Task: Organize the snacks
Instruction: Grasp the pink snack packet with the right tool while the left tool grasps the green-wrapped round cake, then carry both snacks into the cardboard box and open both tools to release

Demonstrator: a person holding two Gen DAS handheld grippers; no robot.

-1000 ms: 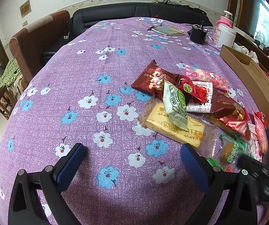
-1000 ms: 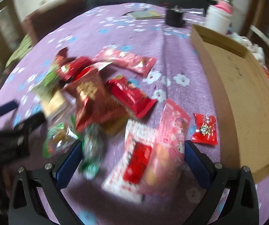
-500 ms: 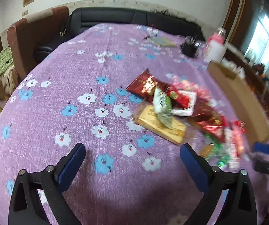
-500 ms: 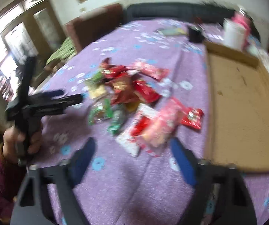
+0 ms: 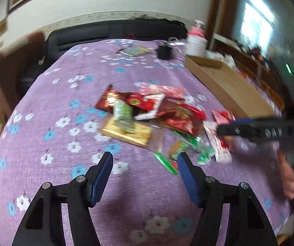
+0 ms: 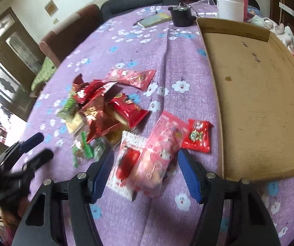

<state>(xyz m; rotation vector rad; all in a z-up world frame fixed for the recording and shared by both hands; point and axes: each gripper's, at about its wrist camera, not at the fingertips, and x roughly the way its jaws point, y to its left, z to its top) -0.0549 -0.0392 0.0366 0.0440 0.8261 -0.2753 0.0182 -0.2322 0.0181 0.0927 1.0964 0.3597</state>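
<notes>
Snack packets, a loose red, pink and green foil pile [image 6: 114, 110], sit on purple floral tablecloth [image 6: 126, 47] beside empty cardboard tray [image 6: 255, 94]. Left gripper [image 5: 144, 176], right gripper [image 6: 143, 171]: jaws closing, nothing clamped. Risk: overlapping slippery wrappers, double pick.

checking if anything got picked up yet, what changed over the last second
Both grippers' jaws have narrowed from wide open and are closing now; neither holds anything. The left gripper has only tablecloth between its fingers. The right gripper frames the pink snack packet without pressing it. Both views have pulled back from the snack pile. The pile and the empty cardboard tray lie as before.
</notes>
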